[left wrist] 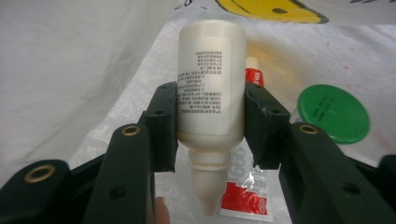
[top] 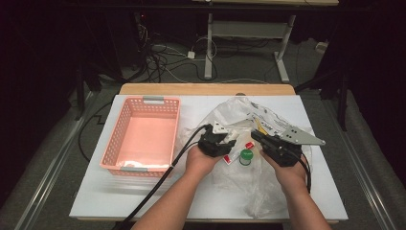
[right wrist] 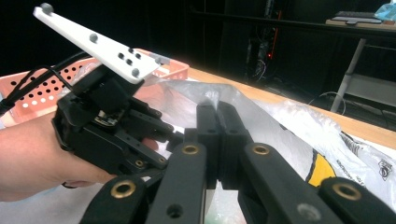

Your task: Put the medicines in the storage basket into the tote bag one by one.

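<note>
In the left gripper view my left gripper (left wrist: 211, 122) is shut on a white plastic bottle (left wrist: 211, 79) with a printed label. Its pads press both sides and the nozzle points back toward the camera. From above, the left gripper (top: 225, 143) sits over the clear plastic bag (top: 268, 182) in mid-table. My right gripper (right wrist: 217, 133) has its jaws pressed together, with a raised fold of the plastic bag (right wrist: 285, 126) at their tips. From above, the right gripper (top: 257, 136) is just right of the left one.
A pink basket (top: 117, 143) stands left of the bag, with little in it. A green round lid (top: 246, 155) and a red-and-white tube (top: 233, 157) lie on the bag between my hands. The green lid (left wrist: 333, 113) is right of the bottle. Cables trail off the near edge.
</note>
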`<action>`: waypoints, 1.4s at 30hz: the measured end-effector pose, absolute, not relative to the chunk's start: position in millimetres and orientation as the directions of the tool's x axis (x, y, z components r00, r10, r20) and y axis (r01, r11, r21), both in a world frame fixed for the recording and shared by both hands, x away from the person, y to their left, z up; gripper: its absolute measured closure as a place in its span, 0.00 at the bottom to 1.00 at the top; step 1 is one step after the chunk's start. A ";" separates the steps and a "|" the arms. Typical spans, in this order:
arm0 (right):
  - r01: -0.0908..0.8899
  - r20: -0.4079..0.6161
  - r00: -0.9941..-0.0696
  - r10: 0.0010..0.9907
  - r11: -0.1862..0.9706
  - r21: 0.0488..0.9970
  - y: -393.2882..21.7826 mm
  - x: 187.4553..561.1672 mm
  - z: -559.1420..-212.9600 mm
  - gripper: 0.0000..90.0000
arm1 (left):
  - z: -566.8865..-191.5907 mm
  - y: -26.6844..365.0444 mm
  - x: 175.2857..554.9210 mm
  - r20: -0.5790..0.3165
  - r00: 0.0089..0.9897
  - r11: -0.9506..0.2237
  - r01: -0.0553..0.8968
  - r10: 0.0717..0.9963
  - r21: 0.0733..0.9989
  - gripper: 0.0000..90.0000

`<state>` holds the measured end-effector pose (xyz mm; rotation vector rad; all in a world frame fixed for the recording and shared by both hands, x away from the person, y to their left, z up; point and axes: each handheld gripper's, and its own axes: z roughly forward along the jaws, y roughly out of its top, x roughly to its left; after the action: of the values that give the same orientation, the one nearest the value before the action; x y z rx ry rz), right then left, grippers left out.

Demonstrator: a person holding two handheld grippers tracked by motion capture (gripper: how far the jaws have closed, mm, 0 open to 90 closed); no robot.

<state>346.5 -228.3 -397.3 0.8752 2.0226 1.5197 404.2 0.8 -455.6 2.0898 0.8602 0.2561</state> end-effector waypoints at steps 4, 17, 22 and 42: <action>0.206 0.006 -0.695 0.719 0.192 0.960 -228.0 344.5 -396.3 1.00 | -457.8 -3.1 407.5 -0.103 0.734 -0.420 0.490 0.671 0.764 0.64; 0.211 0.010 -0.698 0.716 0.192 0.958 -229.9 342.7 -398.3 1.00 | -478.8 -22.4 418.5 -0.142 0.739 -0.425 0.521 0.658 0.740 0.64; 0.209 0.007 -0.701 0.713 0.196 0.958 -228.2 342.1 -397.6 1.00 | -478.2 -24.9 422.4 -0.144 0.738 -0.415 0.517 0.659 0.749 0.64; 0.205 -0.013 -0.708 0.706 0.224 0.953 -227.8 336.0 -399.1 1.00 | -456.7 15.9 349.2 -0.149 0.779 -0.384 0.454 0.609 0.804 0.46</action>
<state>336.0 -227.8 -399.1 0.8380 2.0566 1.4947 349.2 15.9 -456.7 2.0430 0.7932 0.2112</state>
